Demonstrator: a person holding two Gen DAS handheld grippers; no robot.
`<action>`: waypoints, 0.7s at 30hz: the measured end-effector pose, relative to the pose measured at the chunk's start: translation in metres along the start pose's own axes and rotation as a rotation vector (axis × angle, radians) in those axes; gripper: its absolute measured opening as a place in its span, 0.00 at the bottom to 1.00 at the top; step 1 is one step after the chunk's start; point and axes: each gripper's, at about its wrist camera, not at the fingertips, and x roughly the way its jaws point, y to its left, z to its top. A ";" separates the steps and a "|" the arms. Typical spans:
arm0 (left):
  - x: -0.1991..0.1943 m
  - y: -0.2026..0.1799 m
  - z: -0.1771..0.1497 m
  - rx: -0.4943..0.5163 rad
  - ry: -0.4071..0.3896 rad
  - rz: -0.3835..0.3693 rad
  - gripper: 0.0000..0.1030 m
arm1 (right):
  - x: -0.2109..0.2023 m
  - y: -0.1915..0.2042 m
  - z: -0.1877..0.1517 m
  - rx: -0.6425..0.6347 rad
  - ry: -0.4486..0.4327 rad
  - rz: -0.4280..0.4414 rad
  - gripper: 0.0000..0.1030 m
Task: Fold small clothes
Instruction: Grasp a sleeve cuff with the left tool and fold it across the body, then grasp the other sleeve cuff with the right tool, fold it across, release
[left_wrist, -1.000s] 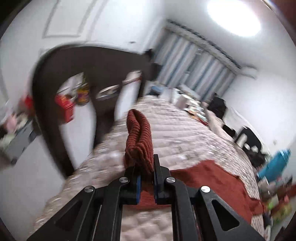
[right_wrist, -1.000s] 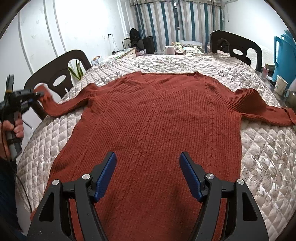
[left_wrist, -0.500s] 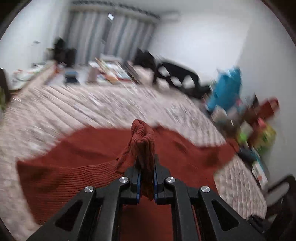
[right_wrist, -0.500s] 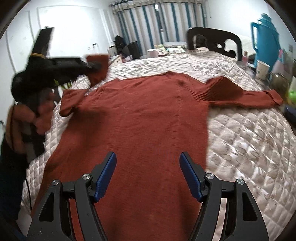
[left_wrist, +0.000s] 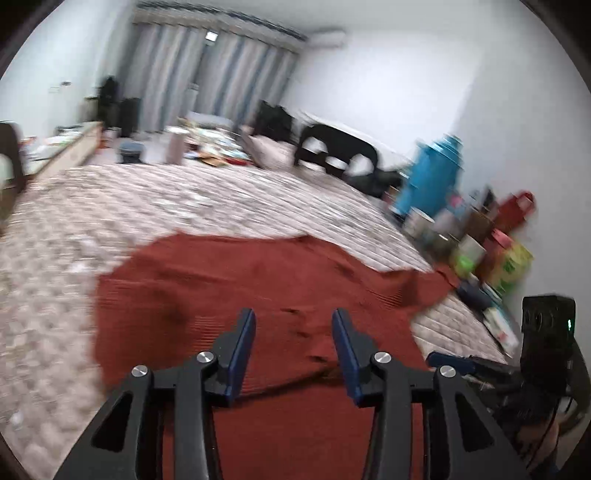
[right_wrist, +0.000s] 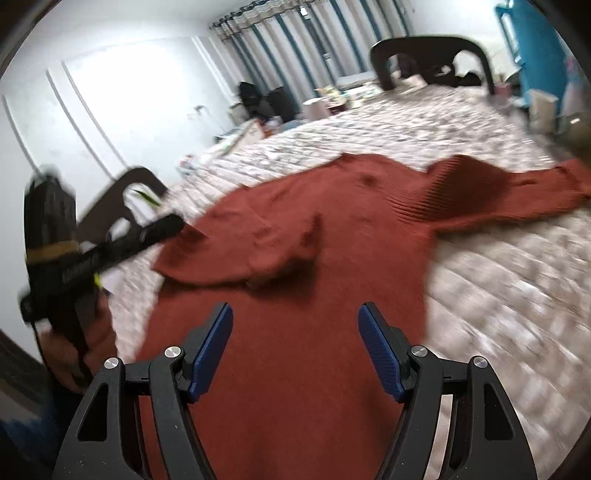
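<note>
A rust-red knit sweater (right_wrist: 332, 280) lies flat on the quilted table; it also shows in the left wrist view (left_wrist: 258, 295). Its left sleeve (right_wrist: 251, 251) is folded across the chest; its right sleeve (right_wrist: 517, 192) stretches out to the right. My left gripper (left_wrist: 293, 332) is open and empty just above the sweater. It shows from the side in the right wrist view (right_wrist: 162, 229), at the folded sleeve's left edge. My right gripper (right_wrist: 295, 332) is open and empty over the sweater's lower body.
The quilted floral cover (right_wrist: 498, 280) spans the table. Dark chairs stand at the left (right_wrist: 122, 206) and far side (right_wrist: 428, 55). A blue thermos (left_wrist: 432, 177), cups and boxes (left_wrist: 491, 251) crowd the right edge. My right gripper's body (left_wrist: 543, 339) shows at the left view's right edge.
My left gripper carried the left sleeve across onto the chest, then opened and let it go. My right gripper stayed open and swung left over the lower body.
</note>
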 end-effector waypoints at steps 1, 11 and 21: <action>-0.004 0.010 -0.001 -0.016 -0.010 0.036 0.45 | 0.009 -0.001 0.008 0.008 0.008 0.025 0.66; -0.006 0.078 -0.012 -0.155 0.017 0.190 0.44 | 0.102 -0.015 0.057 0.106 0.209 0.082 0.13; 0.000 0.076 0.000 -0.137 -0.007 0.168 0.45 | 0.085 -0.028 0.086 0.066 0.034 0.058 0.09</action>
